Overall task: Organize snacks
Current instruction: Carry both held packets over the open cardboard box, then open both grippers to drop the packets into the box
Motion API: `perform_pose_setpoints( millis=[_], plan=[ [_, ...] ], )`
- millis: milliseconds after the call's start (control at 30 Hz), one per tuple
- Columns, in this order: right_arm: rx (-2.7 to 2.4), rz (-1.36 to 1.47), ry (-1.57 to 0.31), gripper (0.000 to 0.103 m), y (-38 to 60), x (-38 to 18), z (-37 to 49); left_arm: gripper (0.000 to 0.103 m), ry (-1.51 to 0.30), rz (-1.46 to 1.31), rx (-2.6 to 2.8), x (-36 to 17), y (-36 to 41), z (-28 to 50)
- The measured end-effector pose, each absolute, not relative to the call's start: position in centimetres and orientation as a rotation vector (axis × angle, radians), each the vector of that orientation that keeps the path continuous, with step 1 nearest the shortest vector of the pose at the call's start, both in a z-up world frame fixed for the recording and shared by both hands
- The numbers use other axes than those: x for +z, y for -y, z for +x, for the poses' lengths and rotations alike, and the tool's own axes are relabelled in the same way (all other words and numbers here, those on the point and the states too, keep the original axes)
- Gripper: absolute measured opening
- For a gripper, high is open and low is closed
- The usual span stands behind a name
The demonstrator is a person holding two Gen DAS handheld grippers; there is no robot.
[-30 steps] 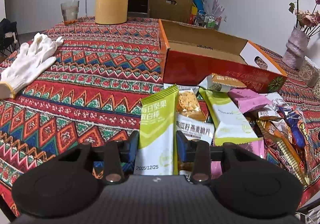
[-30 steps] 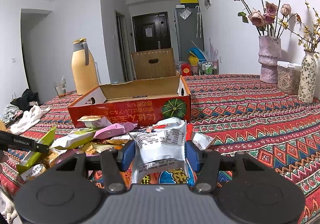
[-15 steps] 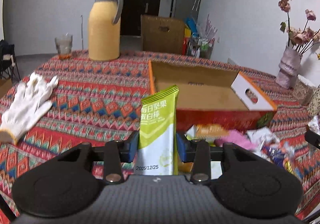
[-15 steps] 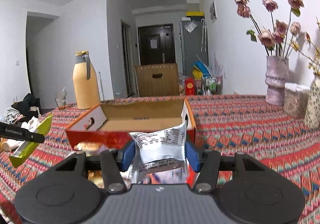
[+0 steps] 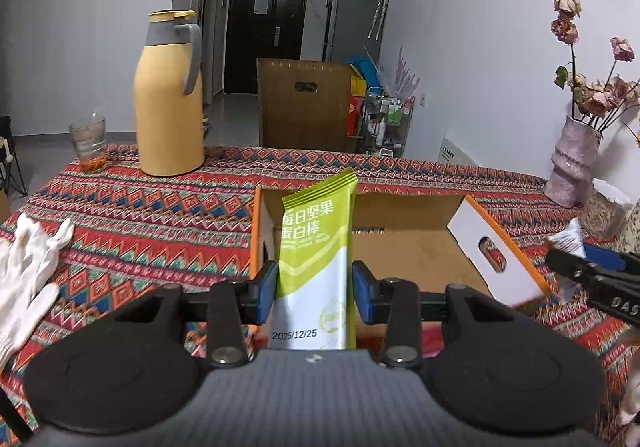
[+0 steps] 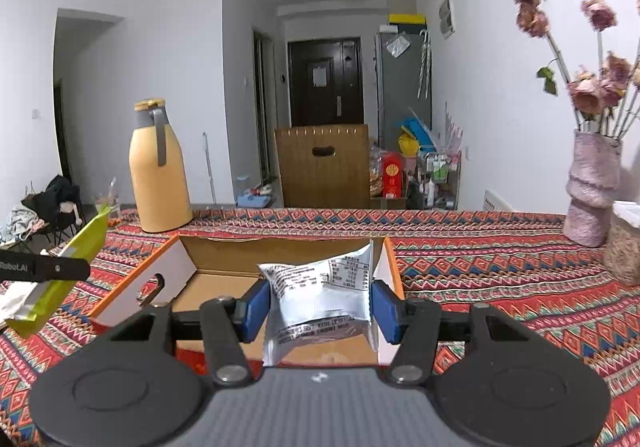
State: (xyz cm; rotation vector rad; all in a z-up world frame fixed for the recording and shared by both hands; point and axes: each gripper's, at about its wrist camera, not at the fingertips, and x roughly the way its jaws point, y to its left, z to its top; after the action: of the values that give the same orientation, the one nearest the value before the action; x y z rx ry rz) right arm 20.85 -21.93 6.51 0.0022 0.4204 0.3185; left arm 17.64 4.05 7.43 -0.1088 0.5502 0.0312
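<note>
My left gripper (image 5: 315, 293) is shut on a green and white snack bar (image 5: 316, 259), held upright above the near left part of the open cardboard box (image 5: 412, 251). My right gripper (image 6: 318, 305) is shut on a crinkled silver snack packet (image 6: 320, 301), raised over the same box (image 6: 224, 287) near its right end. In the right wrist view the green bar (image 6: 60, 279) and the left gripper's finger show at the far left. The right gripper's finger (image 5: 600, 279) with the silver packet shows at the right edge of the left wrist view.
A yellow thermos jug (image 5: 170, 95) and a glass (image 5: 88, 145) stand at the table's far left. White gloves (image 5: 28, 271) lie at the left. A pink vase with dried flowers (image 6: 592, 187) and a jar (image 6: 624, 247) stand at the right. A patterned cloth (image 6: 500, 279) covers the table.
Both grippers have risen and moved forward from the snack pile to above the box, each still holding its packet. The pile of snacks has dropped out of view.
</note>
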Motion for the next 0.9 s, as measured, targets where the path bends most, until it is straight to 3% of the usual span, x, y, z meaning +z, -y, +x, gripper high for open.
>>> perform_pose_setpoints(
  millis=[467,667,767,833,900],
  plan=[
    [0.333,-0.078,-0.658,0.055,18.9,3.5,30.6,0.04,-0.683,-0.073,0.043,4.6,-2.0,27.1],
    [0.335,-0.096,-0.695,0.062,18.2,2.3,31.6,0.042,-0.732,-0.046,0.023,2.8,-1.1,28.0],
    [0.343,-0.093,-0.687,0.066,18.4,2.4,31.4,0.062,-0.711,-0.041,0.017,3.1,-1.1,27.7],
    [0.337,-0.088,-0.671,0.078,18.6,2.8,31.4,0.086,-0.683,-0.034,0.025,3.6,-1.0,27.2],
    [0.337,-0.08,-0.652,0.086,18.9,3.2,31.1,0.096,-0.653,-0.027,0.028,4.1,-1.0,26.7]
  ],
)
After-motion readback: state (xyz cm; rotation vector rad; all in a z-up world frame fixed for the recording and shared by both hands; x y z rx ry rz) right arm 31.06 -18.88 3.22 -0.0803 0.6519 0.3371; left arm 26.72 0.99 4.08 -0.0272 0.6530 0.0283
